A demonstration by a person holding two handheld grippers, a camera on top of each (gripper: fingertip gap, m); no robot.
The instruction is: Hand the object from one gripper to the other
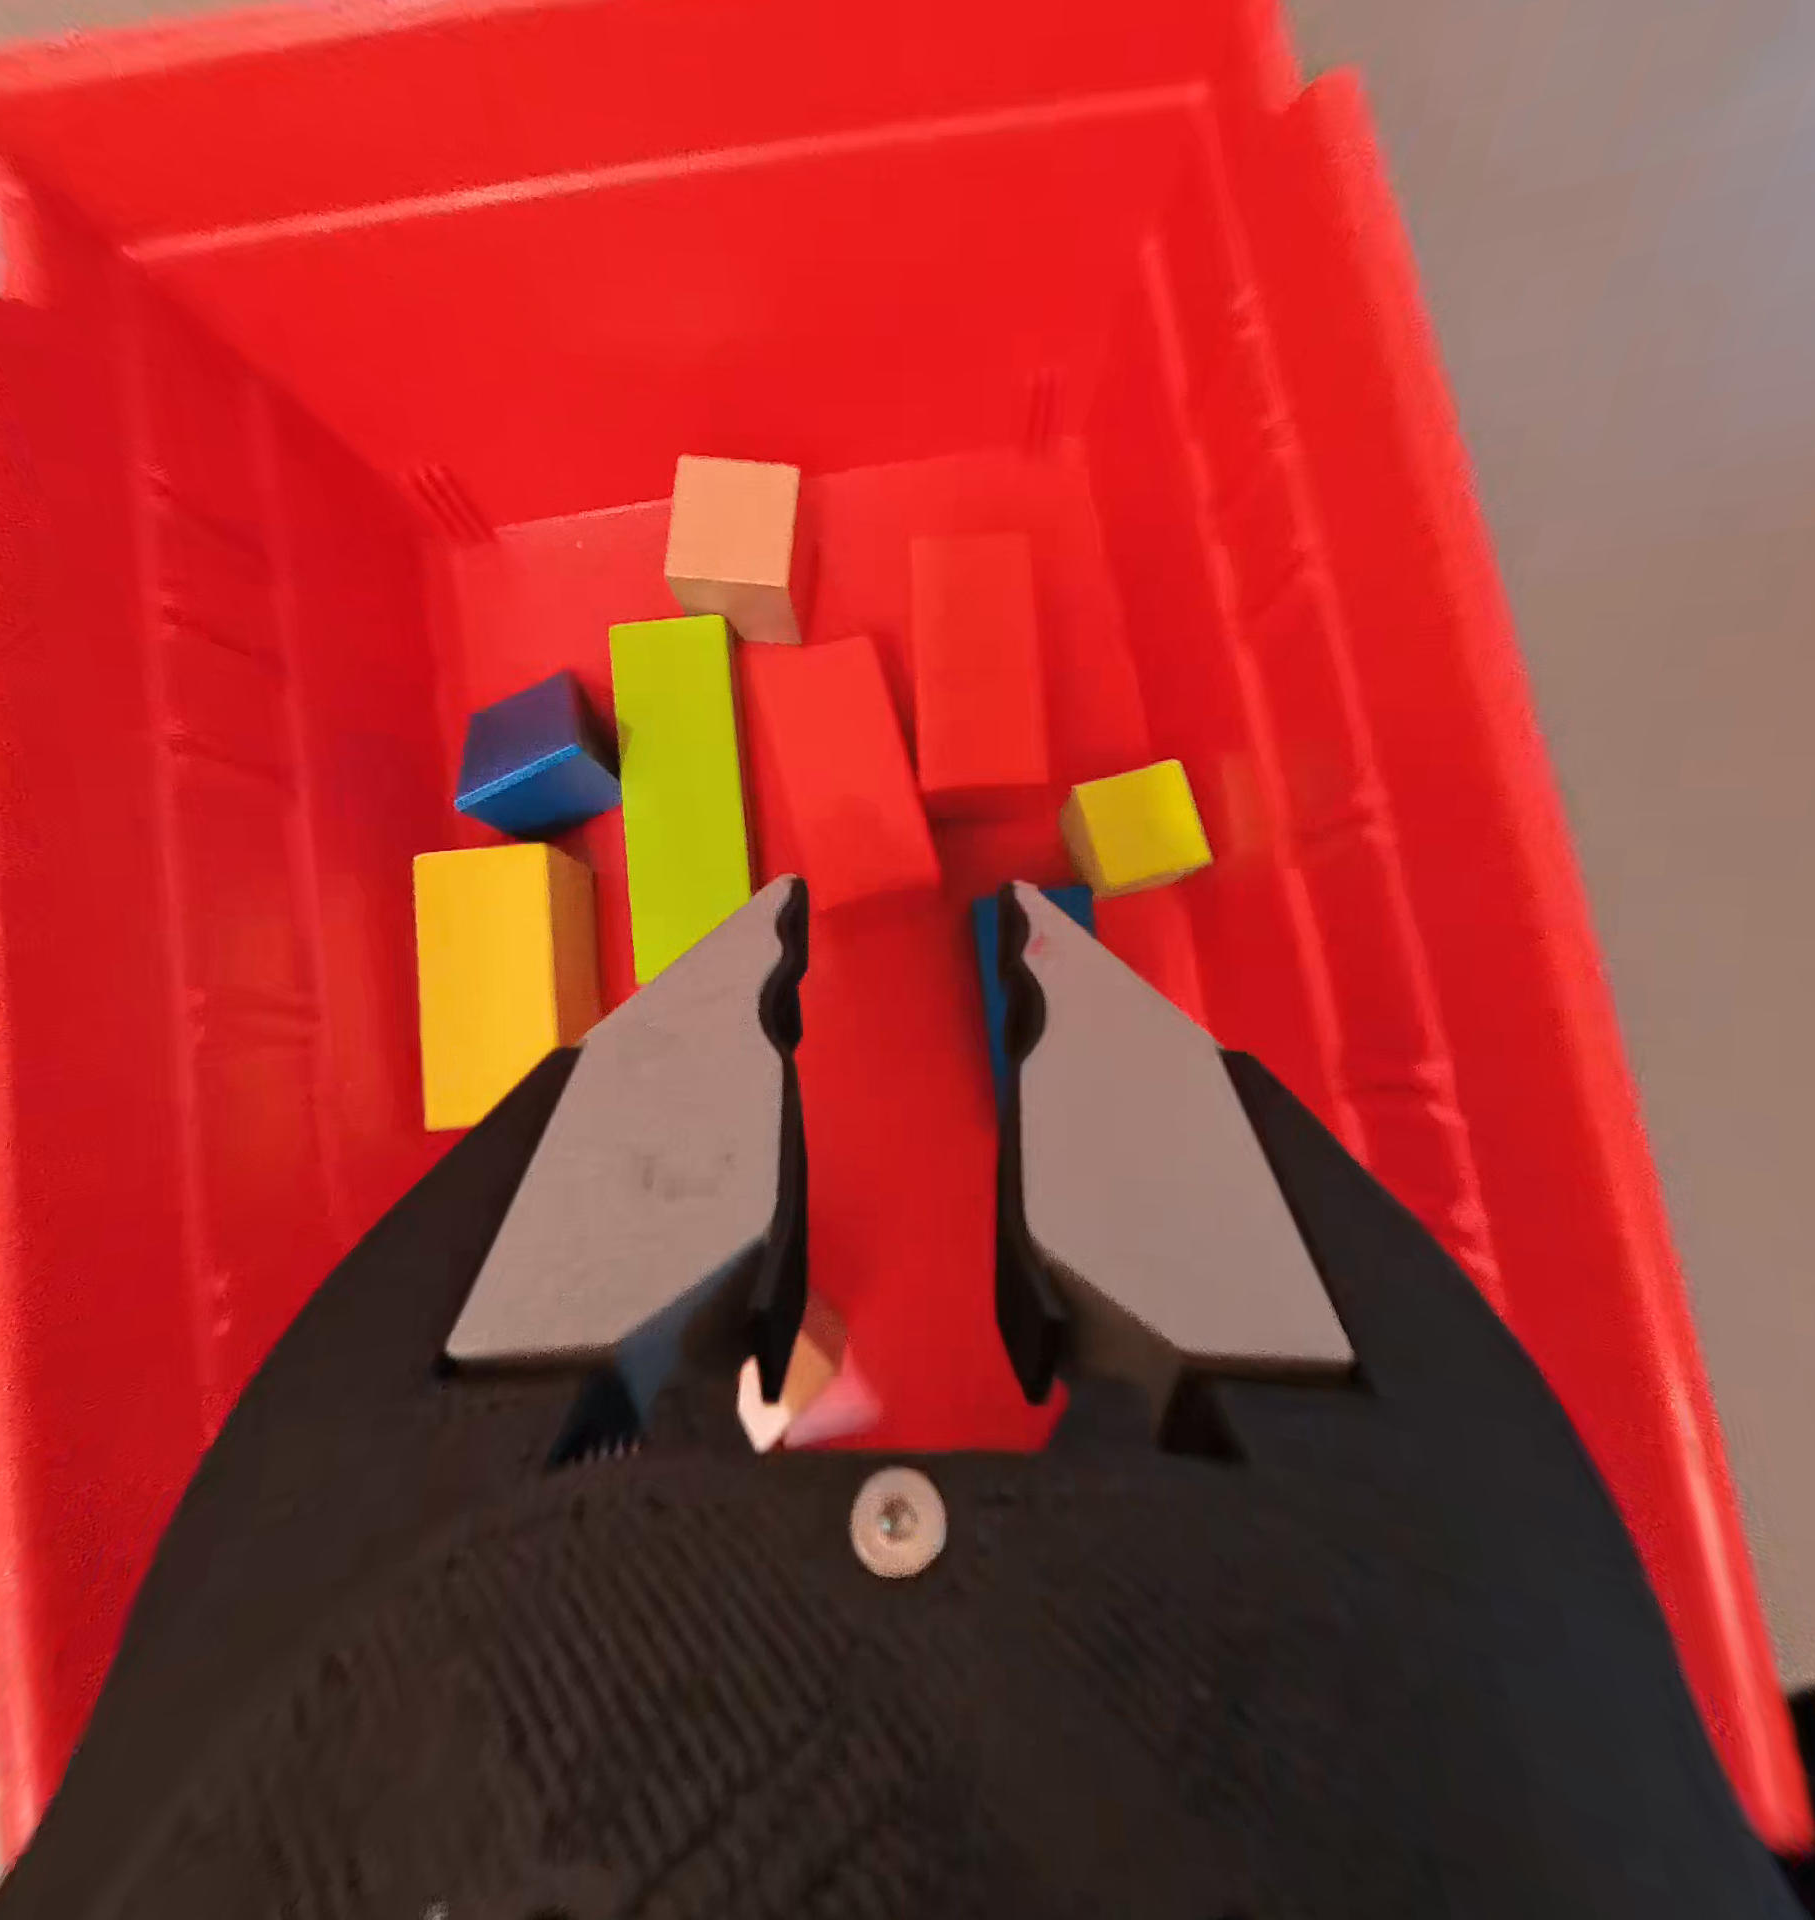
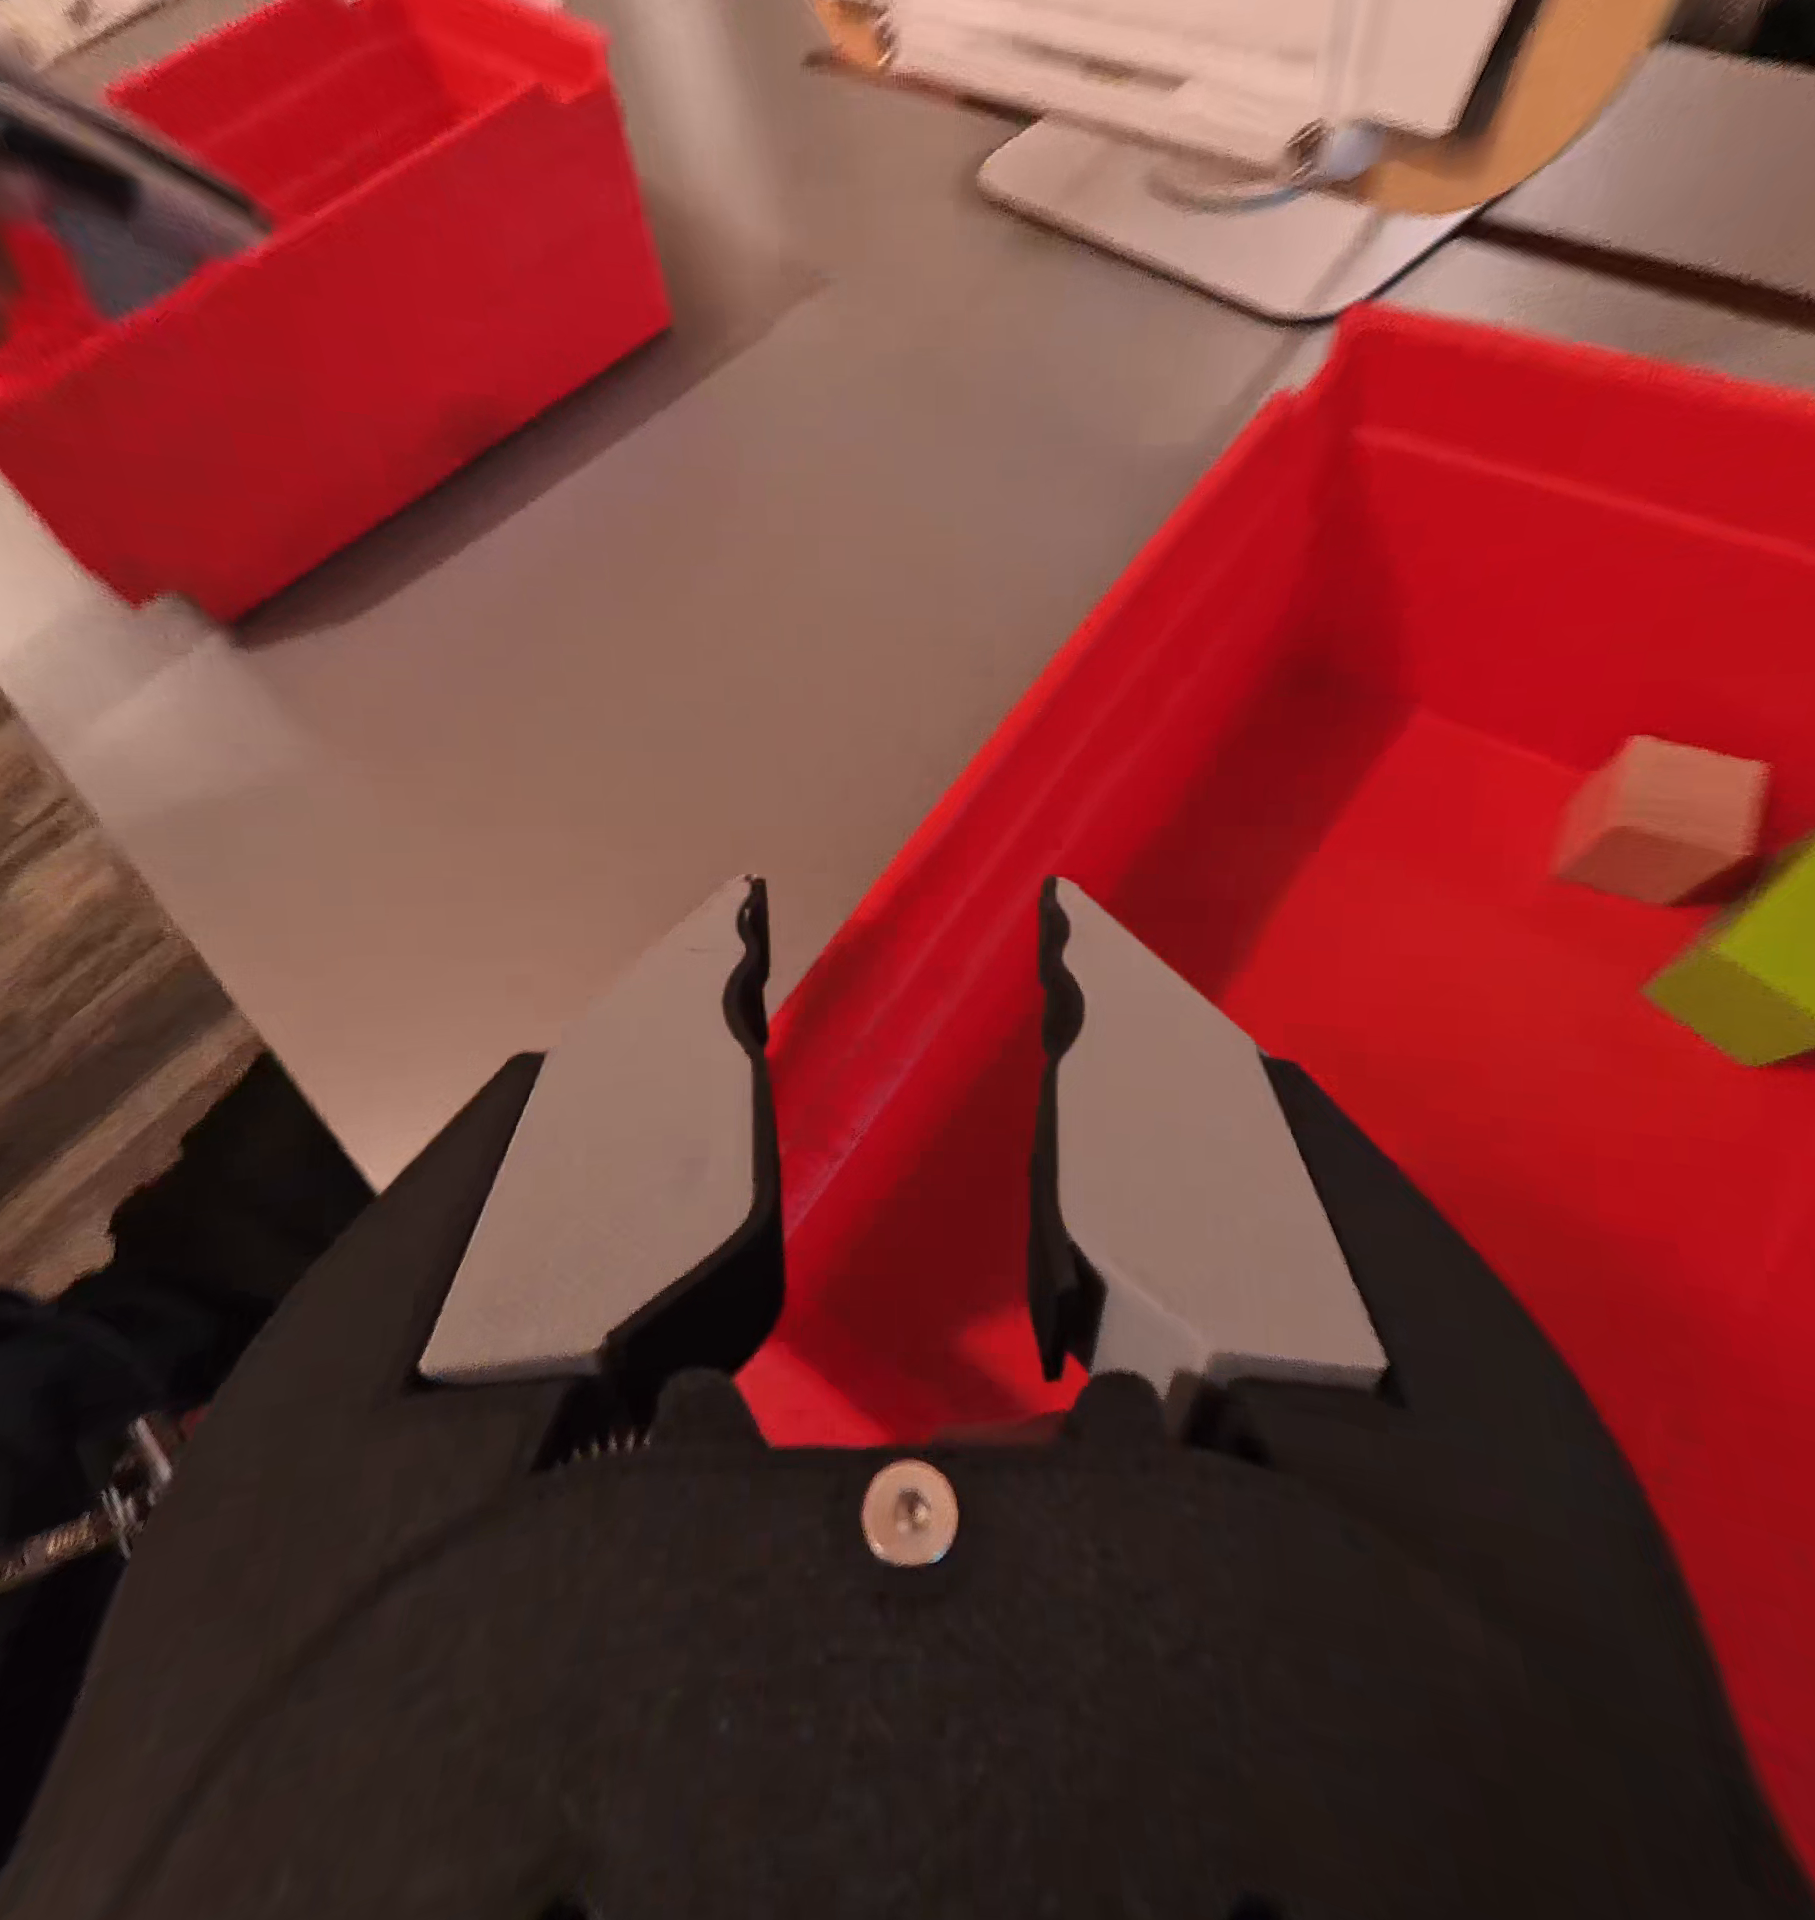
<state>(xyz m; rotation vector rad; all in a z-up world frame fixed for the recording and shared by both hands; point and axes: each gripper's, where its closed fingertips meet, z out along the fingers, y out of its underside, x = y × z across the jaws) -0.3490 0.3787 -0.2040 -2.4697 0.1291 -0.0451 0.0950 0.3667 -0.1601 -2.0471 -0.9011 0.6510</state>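
In the left wrist view my left gripper point(image 1: 901, 904) is open and empty, pointing down into a red bin point(image 1: 612, 343) above several wooden blocks: a lime bar point(image 1: 679, 790), a yellow block point(image 1: 492, 982), a blue cube point(image 1: 534, 753), two red blocks point(image 1: 841, 769), a tan cube point(image 1: 737, 545), a yellow cube point(image 1: 1137, 826) and a blue block point(image 1: 989, 977) partly hidden by the right finger. In the right wrist view my right gripper point(image 2: 903, 899) is open and empty over the near left wall of a second red bin point(image 2: 1246, 582) holding a tan cube point(image 2: 1667, 821) and a lime block point(image 2: 1776, 966).
The bins stand on a grey table point(image 2: 591, 644). The other red bin point(image 2: 363, 343) sits at the far left of the right wrist view, with the other gripper blurred above it. A white flat stand point(image 2: 1215, 218) lies at the back. The table edge and wood floor point(image 2: 41, 935) are at left. There is about 45 centimetres between the tips of the two grippers. From my left tips it is roughly 6 centimetres to the lime bar point(image 1: 679, 790); from my right, 50 centimetres.
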